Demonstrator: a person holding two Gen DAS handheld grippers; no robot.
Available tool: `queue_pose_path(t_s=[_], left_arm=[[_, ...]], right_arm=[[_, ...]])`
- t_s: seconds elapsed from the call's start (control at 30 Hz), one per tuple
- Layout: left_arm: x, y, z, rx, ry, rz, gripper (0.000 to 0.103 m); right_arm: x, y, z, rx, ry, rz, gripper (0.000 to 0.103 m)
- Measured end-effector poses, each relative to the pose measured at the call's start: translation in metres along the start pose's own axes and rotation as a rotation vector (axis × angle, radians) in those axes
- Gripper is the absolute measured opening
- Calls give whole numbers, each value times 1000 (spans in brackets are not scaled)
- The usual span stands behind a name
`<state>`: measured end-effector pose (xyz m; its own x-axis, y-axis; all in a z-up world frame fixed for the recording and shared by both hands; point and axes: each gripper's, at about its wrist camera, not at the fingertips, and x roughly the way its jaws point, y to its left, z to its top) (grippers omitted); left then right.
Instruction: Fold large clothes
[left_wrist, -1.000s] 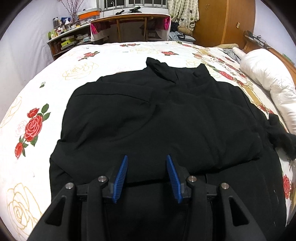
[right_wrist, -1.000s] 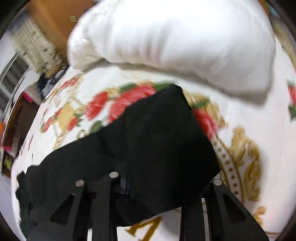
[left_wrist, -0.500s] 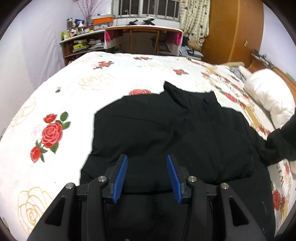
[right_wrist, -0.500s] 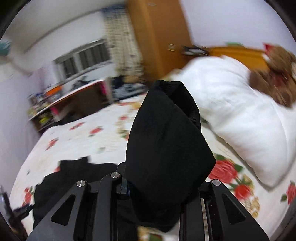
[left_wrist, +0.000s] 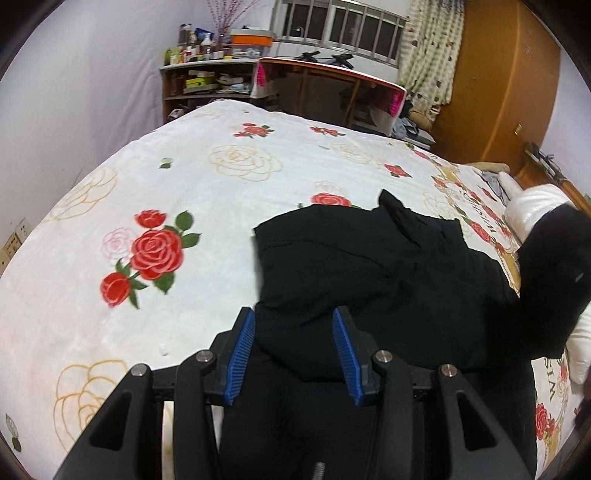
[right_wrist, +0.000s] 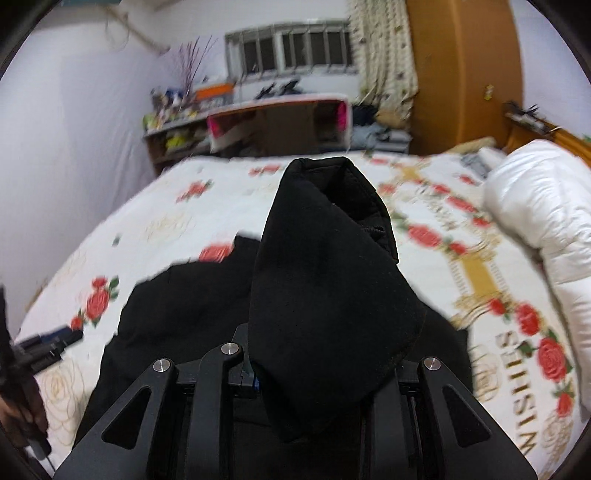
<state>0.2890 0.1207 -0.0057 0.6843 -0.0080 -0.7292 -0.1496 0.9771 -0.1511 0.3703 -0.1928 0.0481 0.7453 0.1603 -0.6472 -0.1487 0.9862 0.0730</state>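
Bed (left_wrist: 258, 173): white cover w/ red and gold rose print, fills the area ahead of both grippers.
Black garment (left_wrist: 369, 266): large, lies spread on bed directly ahead of and under left gripper; partly folded, edges uneven.
White duvet (right_wrist: 546, 221): bunched, far right of right gripper, on bed.
Sleeve (right_wrist: 325, 295): black, part of garment, lifted off bed, stands up in front of right cam, cuff end on top.
Left gripper (left_wrist: 295, 347): blue pads apart, nothing between them, hovers over garment's near edge.
Right gripper (right_wrist: 314, 376): clamped on sleeve; fingers mostly hidden by cloth.
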Motion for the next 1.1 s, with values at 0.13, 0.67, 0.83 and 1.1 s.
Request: queue_pose_path(t_s=[0.13, 0.67, 0.83, 1.1], left_arm=[[3, 20, -8, -24, 15, 15, 46], [20, 2, -8, -28, 41, -74, 57], [19, -47, 2, 20, 31, -188, 66], [47, -107, -4, 43, 124, -338, 75]], right_arm=[[41, 28, -38, -9, 102, 22, 28], [31, 43, -69, -84, 119, 133, 69], [1, 21, -60, -83, 68, 152, 71], [-21, -41, -72, -4, 27, 85, 72]])
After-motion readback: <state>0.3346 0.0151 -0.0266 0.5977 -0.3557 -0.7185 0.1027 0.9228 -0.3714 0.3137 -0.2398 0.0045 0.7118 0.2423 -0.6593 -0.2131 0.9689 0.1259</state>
